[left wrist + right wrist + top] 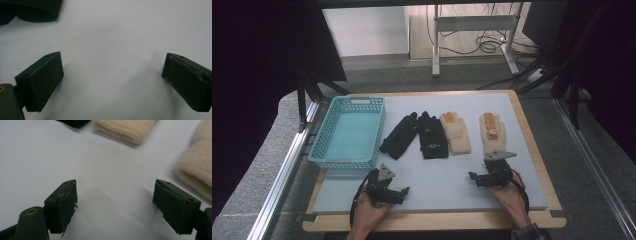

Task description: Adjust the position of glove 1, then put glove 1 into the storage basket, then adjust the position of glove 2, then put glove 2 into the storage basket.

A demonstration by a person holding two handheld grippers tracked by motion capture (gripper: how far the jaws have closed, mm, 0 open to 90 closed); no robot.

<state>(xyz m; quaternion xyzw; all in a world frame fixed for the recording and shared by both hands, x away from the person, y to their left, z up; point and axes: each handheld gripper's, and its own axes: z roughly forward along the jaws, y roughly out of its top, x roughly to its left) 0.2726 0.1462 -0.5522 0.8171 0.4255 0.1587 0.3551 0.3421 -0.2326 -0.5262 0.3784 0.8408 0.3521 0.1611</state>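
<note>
Four gloves lie in a row across the middle of the pale mat: two black gloves, then two beige fleecy gloves. My left gripper rests low near the front edge, below the black gloves, open with nothing between its fingers; in the left gripper view a black glove cuff lies beyond it. My right gripper sits just in front of the rightmost beige glove, open and empty. In the right gripper view two beige cuffs lie ahead.
A teal plastic basket stands at the table's left, beside the black gloves. The wooden table edge frames the mat. Metal rails run along both sides, and a desk frame with cables stands on the floor behind.
</note>
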